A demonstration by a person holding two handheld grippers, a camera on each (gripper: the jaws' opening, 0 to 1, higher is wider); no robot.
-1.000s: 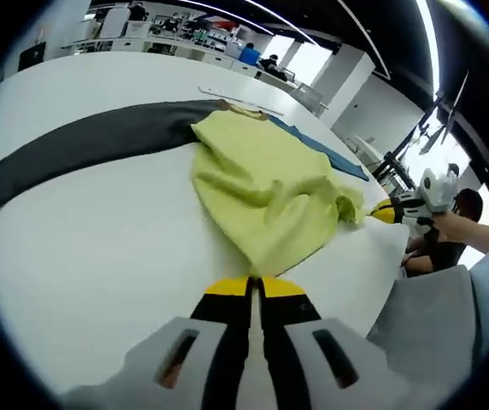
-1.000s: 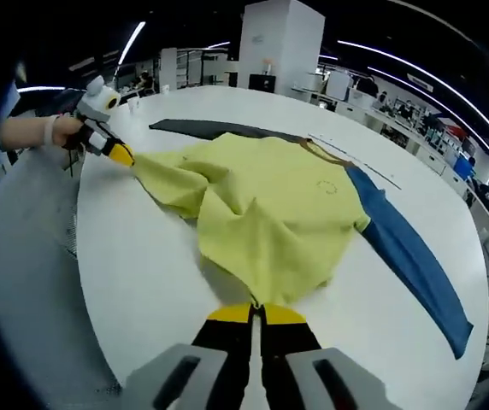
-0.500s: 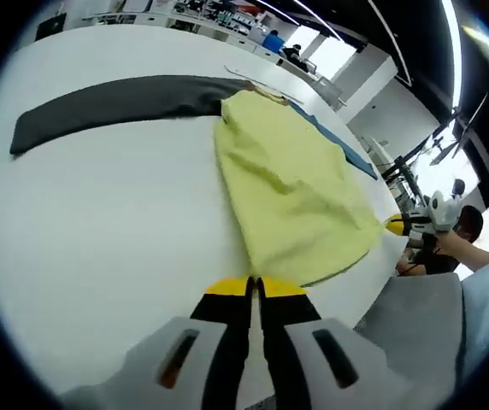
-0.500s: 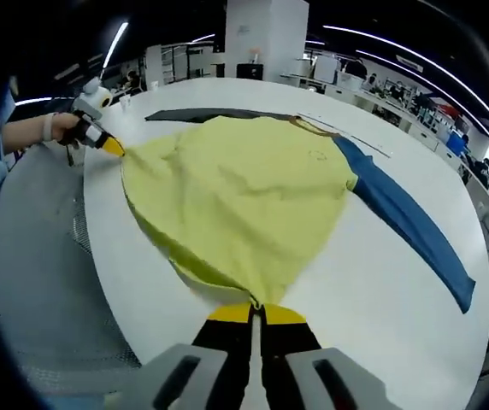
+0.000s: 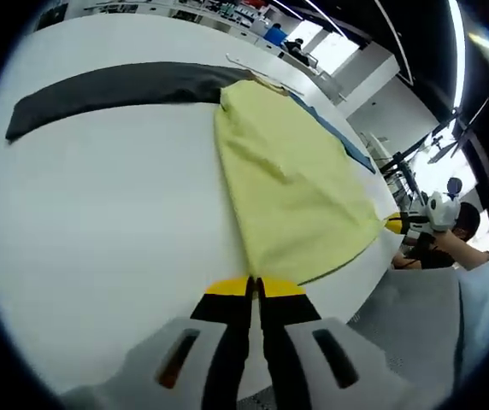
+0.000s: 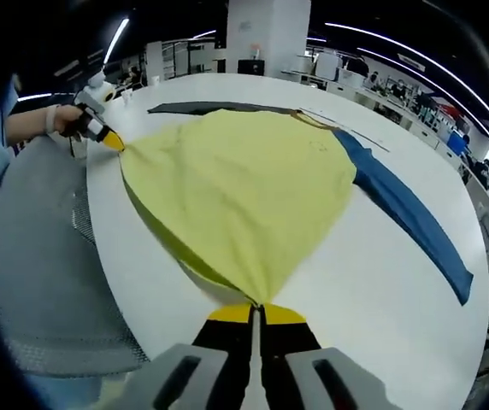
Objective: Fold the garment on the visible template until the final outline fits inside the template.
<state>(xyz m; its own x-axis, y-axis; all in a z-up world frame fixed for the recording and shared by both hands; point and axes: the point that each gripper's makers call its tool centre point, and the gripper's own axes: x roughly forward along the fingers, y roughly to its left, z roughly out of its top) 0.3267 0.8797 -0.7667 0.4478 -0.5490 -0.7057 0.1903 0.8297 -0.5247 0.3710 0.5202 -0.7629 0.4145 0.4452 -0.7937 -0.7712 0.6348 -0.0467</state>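
Note:
A garment with a yellow body, one dark grey sleeve and one blue sleeve lies spread on the white table. My left gripper is shut on one corner of the yellow hem near the table's edge. In the right gripper view it appears at the far left, held by a hand. My right gripper is shut on the other hem corner and appears in the left gripper view. The hem is stretched taut between them.
The table edge runs just under the hem, with grey cloth beyond it. A thin pale strip lies past the collar. Office desks and a white pillar stand far behind.
The yellow body was bunched and wrinkled a second ago. Now it lies flat and taut, drawn out between the two grippers, which have spread apart along the table edge.

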